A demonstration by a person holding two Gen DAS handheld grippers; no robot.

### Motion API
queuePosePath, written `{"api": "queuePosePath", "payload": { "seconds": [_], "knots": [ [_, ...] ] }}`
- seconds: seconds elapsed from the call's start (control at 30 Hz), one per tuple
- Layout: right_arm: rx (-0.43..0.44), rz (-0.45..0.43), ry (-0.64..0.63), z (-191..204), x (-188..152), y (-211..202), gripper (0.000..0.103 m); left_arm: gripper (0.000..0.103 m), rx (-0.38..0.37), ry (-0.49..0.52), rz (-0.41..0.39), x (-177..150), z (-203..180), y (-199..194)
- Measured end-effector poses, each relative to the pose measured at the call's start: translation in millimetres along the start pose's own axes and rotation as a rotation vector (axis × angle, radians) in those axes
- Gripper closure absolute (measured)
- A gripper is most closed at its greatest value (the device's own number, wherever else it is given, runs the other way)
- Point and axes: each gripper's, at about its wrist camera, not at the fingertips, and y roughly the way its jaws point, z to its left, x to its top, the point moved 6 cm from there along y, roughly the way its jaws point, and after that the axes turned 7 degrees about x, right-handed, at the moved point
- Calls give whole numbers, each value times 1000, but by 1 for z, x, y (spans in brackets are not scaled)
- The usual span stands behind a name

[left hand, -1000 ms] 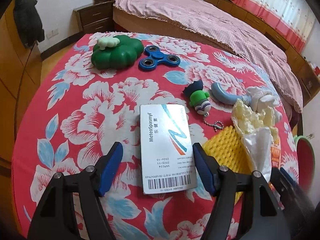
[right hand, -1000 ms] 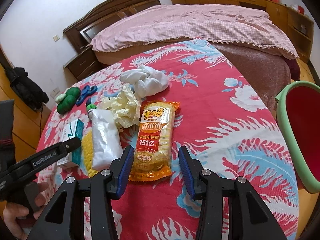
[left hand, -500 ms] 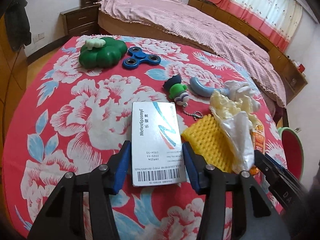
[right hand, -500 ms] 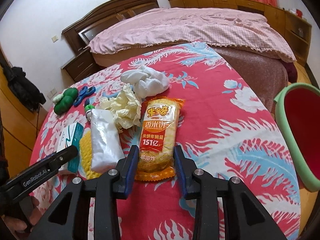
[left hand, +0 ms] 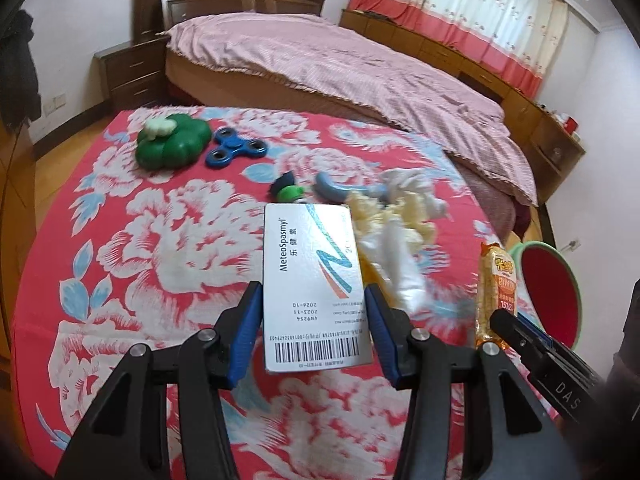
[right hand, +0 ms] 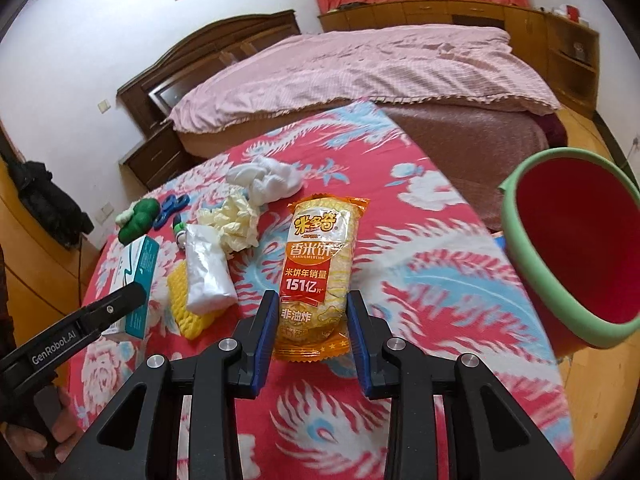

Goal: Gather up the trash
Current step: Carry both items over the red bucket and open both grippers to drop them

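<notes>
Both packages have risen off the table: left tongs (left hand: 314,330) clamp the stiff, light medicine box (left hand: 314,280) near its barcode end, right tongs (right hand: 312,334) pinch the crinkly, fragile rice cracker packet (right hand: 318,276) low.

Both grippers angle downward over the table, each clamped on a piece of trash. The left gripper (left hand: 314,320) grips a white medicine box (left hand: 312,280) by its long sides, blue pads (left hand: 246,328) pressed flat against it, its far end jutting beyond the fingertips. The right gripper (right hand: 312,320) pinches a snack packet (right hand: 316,272) near its lower end. A person's hand (right hand: 36,436) grasps the left gripper's handle.
</notes>
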Motion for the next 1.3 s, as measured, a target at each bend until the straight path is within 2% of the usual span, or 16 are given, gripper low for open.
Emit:
{"api": "queuePosePath", "payload": {
  "seconds": [0.3,0.63,1.03,1.3],
  "knots": [
    [-15,-68,55,-20,-3,-47,68,51,-71,59,-11,-1,-35,-22],
    [-90,-143,116,-54,-1,-88,68,51,-162,173,-30,0,-95,-36],
    [-151,-202,205,-113,7,-116,68,51,-244,310,-6,-3,-182,-28],
    [-204,-213,257,-159,9,-127,68,51,-286,385,38,-12,-238,-7]
  ]
}}
